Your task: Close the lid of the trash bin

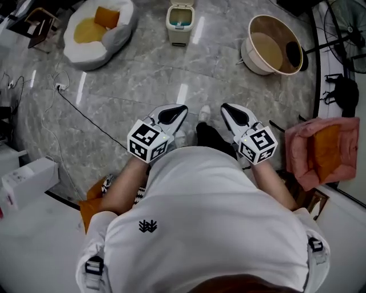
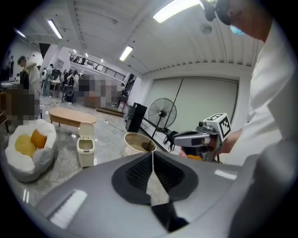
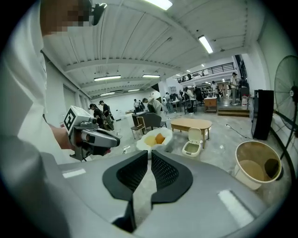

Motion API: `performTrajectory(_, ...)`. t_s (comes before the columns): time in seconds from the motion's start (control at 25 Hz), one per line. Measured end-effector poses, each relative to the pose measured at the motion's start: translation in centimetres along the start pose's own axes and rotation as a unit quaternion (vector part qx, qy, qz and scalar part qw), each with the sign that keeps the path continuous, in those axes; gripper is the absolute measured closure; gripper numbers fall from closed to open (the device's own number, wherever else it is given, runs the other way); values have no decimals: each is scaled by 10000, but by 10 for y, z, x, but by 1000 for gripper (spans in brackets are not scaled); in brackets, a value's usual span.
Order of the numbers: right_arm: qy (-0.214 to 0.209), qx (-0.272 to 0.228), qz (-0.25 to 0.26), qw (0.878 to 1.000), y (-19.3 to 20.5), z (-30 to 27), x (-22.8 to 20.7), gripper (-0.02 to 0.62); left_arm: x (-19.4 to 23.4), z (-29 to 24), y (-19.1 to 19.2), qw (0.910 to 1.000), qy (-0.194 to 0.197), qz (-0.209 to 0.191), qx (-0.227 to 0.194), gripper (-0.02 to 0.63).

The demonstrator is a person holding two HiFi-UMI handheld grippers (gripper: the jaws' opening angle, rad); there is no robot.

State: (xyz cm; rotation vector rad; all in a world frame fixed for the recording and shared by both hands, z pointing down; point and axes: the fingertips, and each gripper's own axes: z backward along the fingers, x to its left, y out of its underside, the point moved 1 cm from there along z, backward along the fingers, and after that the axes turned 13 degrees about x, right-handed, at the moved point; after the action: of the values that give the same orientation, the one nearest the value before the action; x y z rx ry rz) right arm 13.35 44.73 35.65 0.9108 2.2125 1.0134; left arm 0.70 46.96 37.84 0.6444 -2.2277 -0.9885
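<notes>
While the trash bin (image 1: 180, 24) stands on the far floor (image 1: 143, 68), between the white cushion (image 1: 97, 28) and the round tub (image 1: 274, 46), its lid (image 1: 182, 3) is upright and open.
Left gripper (image 1: 174, 114): at the waist, jaws together, empty.
Right gripper (image 1: 233, 114): likewise, jaws all but touching.
Hazards, as judged: the floor cable (image 1: 86, 117) could catch a foot, and a hard push could tip or slide the light bin.

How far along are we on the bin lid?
Done: nothing. The bin has its lid upright, open. In hand: nothing; left tool and right tool are empty, jaws together, held near the body, far from the bin. Left: walk up and push the lid down.
</notes>
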Motion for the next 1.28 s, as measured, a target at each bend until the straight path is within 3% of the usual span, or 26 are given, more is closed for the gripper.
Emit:
performTrajectory(0.28,-217,76,18,9997,-50,-64,-79,571,81,-43,-50,9991,-314,271,97,512)
performTrajectory(0.64,-556,112,336,9978,-140,-139,-212,571,214,-122,-160,9954,-793,524,145,509)
performTrajectory(0.76,-596,102,216,9979,-161,-157,-253,571,259,-154,-194,9940,-858,657,149,509)
performTrajectory(1.0,-421,167,-158,9988,-183,-194,-302,571,370,-209,-238,9911,-854,966,339,505)
performTrajectory(1.28,184,202,-587,9979,-224,-252,-352,571,528,-281,-297,9902,-831,818,768,505)
